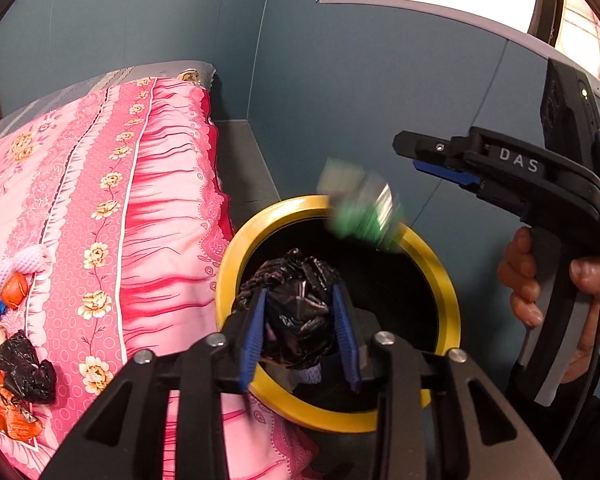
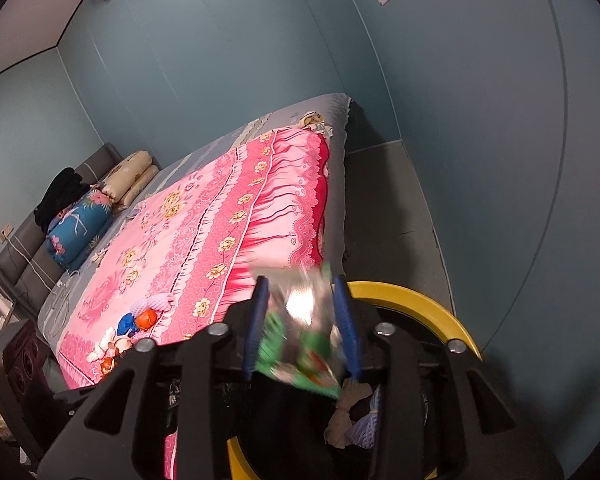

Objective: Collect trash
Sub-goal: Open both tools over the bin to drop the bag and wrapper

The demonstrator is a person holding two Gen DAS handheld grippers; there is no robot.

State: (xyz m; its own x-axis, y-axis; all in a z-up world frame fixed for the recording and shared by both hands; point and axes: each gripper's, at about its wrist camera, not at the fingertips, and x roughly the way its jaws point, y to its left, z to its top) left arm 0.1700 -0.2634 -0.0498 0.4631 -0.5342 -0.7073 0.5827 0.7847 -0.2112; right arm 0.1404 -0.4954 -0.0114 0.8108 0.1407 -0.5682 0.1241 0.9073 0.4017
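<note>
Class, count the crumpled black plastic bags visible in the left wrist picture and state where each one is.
2. One black bag sits between the left gripper fingers over the yellow-rimmed bin. Another black bag lies on the pink bedspread. More may be hidden inside the bin.

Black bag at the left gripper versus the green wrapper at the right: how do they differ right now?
The black bag is dark, crumpled and sharp in view; the green wrapper is shiny silver-green and motion-blurred. The bag sits lower, inside the yellow rim; the wrapper hangs above it. Both sit over the bin.
</note>
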